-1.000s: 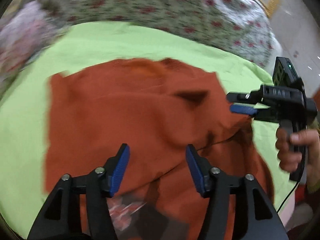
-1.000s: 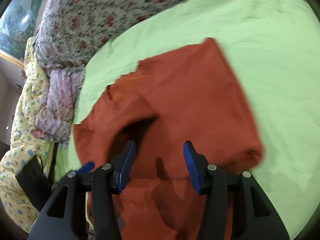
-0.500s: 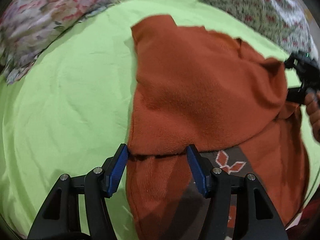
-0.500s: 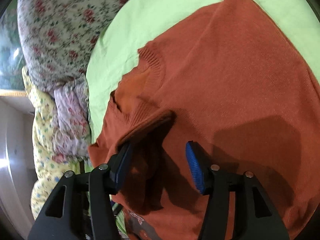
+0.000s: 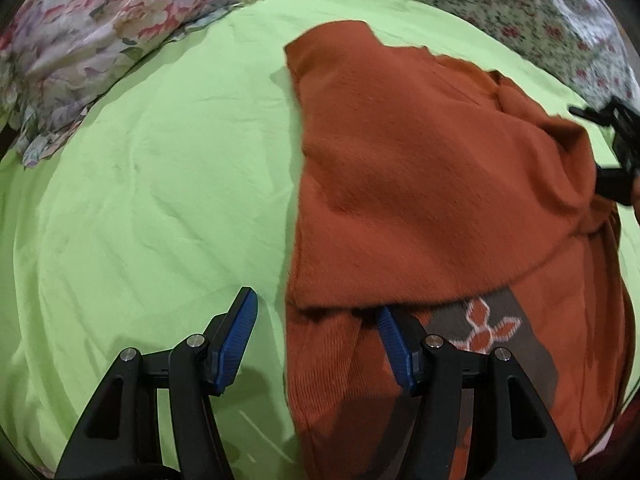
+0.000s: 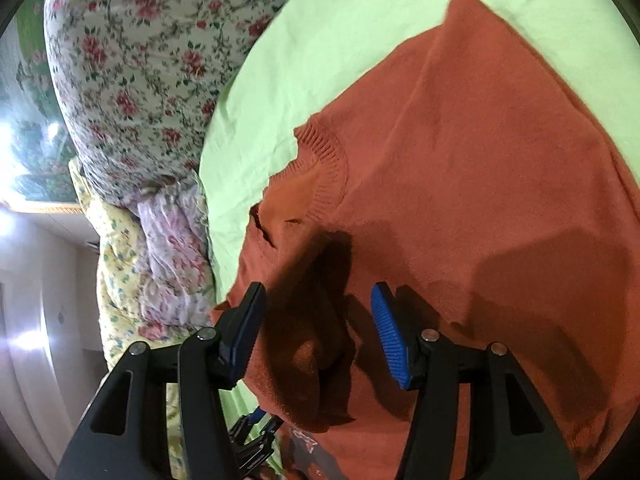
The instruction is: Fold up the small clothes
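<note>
Across the right half of the left wrist view, a rust-orange sweater [image 5: 432,184] is lying on the green sheet [image 5: 152,184] of a bed, with one layer already turned over on itself so that its lower edge is crossing above a grey patterned band [image 5: 492,324] near the bottom right. Floral bedding [image 5: 92,40] is bunching at the upper left of that frame. The left gripper [image 5: 316,336] is hovering with its fingers [image 5: 236,340] spread; the left finger is sitting over bare sheet and the right one at the folded edge, neither pinching cloth. At the far right edge the right gripper [image 5: 612,148] is showing only in part.

Viewed from the right wrist, the sweater's ribbed collar [image 6: 324,172] is sitting at centre, and the right gripper's fingers [image 6: 388,336] are standing apart over a shadowed ridge of fabric at the lower centre, not visibly closing on it.

Judgement: the fold appears partly done, and both grippers are positioning for a fresh hold. The next move is likely calling for each gripper to settle onto a sweater edge, pinch through the layers, and carry it over evenly so the fold stays square.
</note>
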`<state>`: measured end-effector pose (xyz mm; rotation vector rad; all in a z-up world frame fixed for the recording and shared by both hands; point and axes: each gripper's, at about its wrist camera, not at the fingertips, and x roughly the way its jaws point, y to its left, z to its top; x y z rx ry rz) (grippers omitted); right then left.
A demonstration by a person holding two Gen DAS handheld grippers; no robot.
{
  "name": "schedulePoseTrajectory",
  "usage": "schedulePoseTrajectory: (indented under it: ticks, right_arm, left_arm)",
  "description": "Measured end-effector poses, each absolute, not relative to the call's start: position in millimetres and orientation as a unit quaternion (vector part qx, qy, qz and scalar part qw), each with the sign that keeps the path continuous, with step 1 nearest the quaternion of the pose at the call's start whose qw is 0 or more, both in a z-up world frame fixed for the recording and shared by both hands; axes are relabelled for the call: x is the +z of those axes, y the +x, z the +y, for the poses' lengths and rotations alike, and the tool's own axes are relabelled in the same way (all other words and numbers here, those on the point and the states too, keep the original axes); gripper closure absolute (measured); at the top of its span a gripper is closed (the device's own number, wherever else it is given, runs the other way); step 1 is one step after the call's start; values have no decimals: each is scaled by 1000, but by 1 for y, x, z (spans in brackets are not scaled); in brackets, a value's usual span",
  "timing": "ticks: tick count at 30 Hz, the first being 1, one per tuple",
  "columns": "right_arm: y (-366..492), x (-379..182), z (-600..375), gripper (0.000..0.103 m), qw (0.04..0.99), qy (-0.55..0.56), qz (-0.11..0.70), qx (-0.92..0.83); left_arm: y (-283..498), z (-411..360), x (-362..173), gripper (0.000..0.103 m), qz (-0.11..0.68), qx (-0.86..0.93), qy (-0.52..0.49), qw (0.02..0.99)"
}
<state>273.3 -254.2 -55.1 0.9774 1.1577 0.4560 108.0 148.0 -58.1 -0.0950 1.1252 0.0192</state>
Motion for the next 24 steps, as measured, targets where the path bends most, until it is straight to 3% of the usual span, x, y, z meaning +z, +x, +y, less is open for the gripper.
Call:
schedulePoseTrajectory:
  ticks: [11,13,15,20,24]
  right_arm:
    - [288,-66,-232,50,696,425,533,225]
    - [293,-61,-222,97,705,408,528,239]
    - [295,-46,-217,97,720,387,520,246]
    - [260,42,-268,97,812,379,364,254]
    - [245,15,-305,97,833,343,391,190]
  left_arm:
    - [118,138,-55,42,528,33,-39,848]
    - [122,138,-55,41,530,35,-44,846]
    - [123,138,-54,41,531,36,-47,845]
    - [127,140,-55,42,535,46,-54,842]
    - [127,145,-55,42,537,53,-82,838]
